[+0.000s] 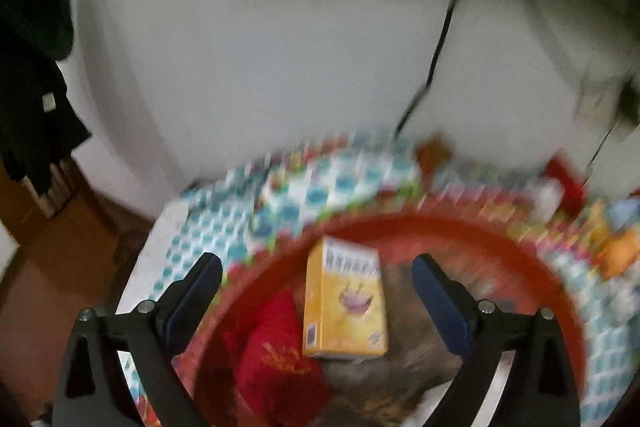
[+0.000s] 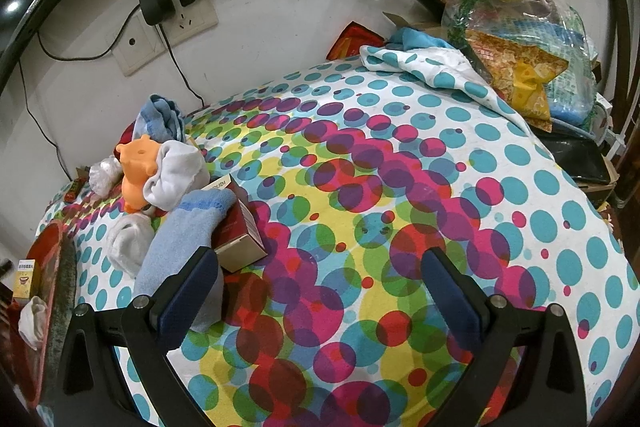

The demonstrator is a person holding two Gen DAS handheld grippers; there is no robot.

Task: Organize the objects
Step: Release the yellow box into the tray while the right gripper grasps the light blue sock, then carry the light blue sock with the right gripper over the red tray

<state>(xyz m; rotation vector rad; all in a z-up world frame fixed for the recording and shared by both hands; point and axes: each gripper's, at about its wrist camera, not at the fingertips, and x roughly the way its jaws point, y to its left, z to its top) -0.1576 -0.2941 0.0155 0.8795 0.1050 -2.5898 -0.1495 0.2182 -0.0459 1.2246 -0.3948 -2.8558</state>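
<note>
Left wrist view: one yellow box (image 1: 345,301) is seen lying in the red basin (image 1: 480,231) beside one red pouch (image 1: 276,355), between the left gripper (image 1: 318,277) jaws, which stand wide apart and untouching.

Right wrist view: the right gripper (image 2: 320,279) jaws are held apart over the dotted bench (image 2: 400,167); one blue sock (image 2: 180,247) and one orange toy (image 2: 138,171) are counted at left.

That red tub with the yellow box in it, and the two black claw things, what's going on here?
Someone is tidying a cluttered table with a hand-held tool in each hand. The left tool stands open above the red tub, with the yellow box lying inside beside a red pouch; nothing is gripped. The right tool hangs open and empty over the dotted tablecloth. A pile still waits there: a light blue sock, an orange toy and a dark red box.
</note>
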